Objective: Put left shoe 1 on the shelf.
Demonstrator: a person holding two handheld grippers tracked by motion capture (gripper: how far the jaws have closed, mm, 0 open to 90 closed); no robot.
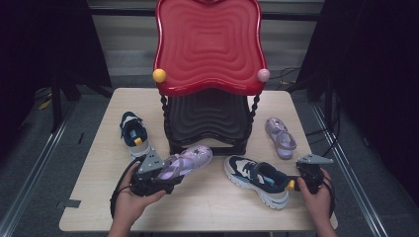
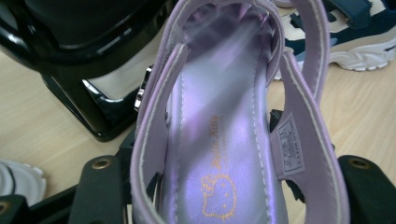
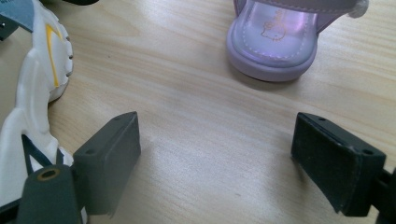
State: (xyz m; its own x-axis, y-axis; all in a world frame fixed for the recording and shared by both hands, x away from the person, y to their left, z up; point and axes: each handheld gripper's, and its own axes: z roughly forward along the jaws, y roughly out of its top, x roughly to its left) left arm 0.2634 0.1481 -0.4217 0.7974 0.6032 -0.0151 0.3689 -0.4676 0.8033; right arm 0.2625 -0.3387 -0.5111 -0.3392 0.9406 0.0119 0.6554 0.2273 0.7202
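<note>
Slippage is the risk — the lilac sandal [image 1: 185, 162] is clamped only at its heel by the left gripper [image 1: 165, 174] fingers; right gripper [image 3: 215, 154] fingers are held apart, empty.

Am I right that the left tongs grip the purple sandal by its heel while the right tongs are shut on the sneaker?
Not quite. The left tongs do grip the purple sandal by its heel, but the right tongs stand open over bare table, beside the sneaker. The right gripper view shows it.

We see a shiny lilac sandal [image 2: 224, 140] with a gold cartoon print, a navy-and-cream sneaker [image 1: 257, 178], and a glossy red ridged tray [image 1: 210, 44] on a pale wood-grain counter [image 1: 212, 207].
</note>
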